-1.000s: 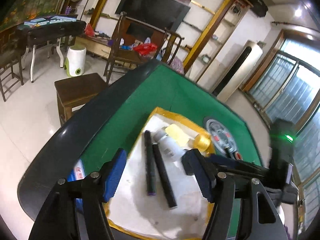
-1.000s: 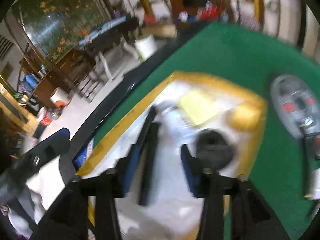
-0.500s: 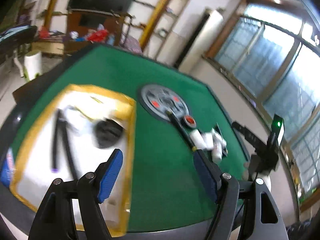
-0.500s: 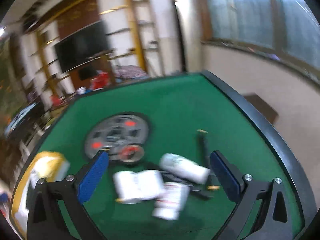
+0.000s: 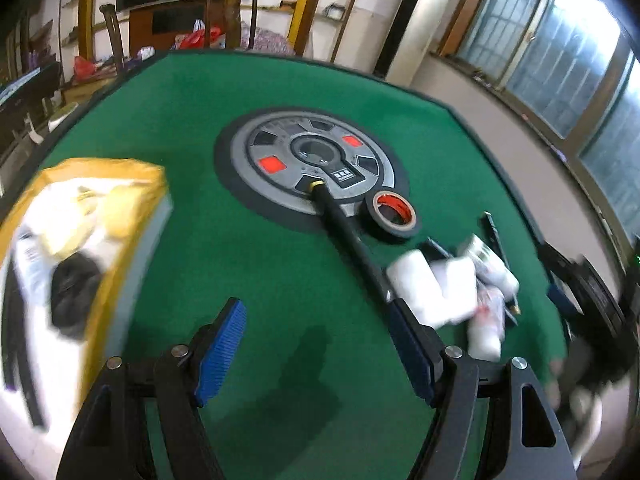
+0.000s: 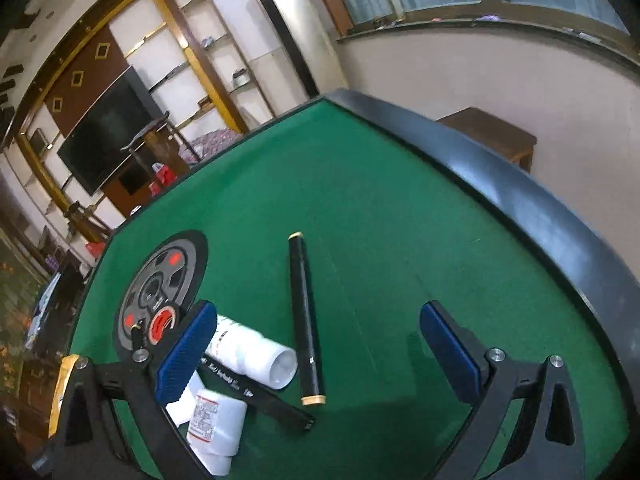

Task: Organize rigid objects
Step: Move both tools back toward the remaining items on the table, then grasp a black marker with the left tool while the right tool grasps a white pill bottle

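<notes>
Clutter remains at the near right of the green felt table: white bottles, a flat black marker beneath them, and a black tube with gold end caps lying just right of the pile. The right gripper hovers over this heap with its blue pads spread wide, holding nothing. The left gripper is likewise spread and empty, above bare felt between the yellow-rimmed tray on the left, which already holds several items, and the pile on the right. A roll of black tape rests against the grey centre disc.

Judging from the layout, the round bottles and tube could roll away if a pad nudges them off-centre. Closing on the overlapped pile might also catch two objects together, or drag the marker out and scatter the rest toward the table's edge.
</notes>
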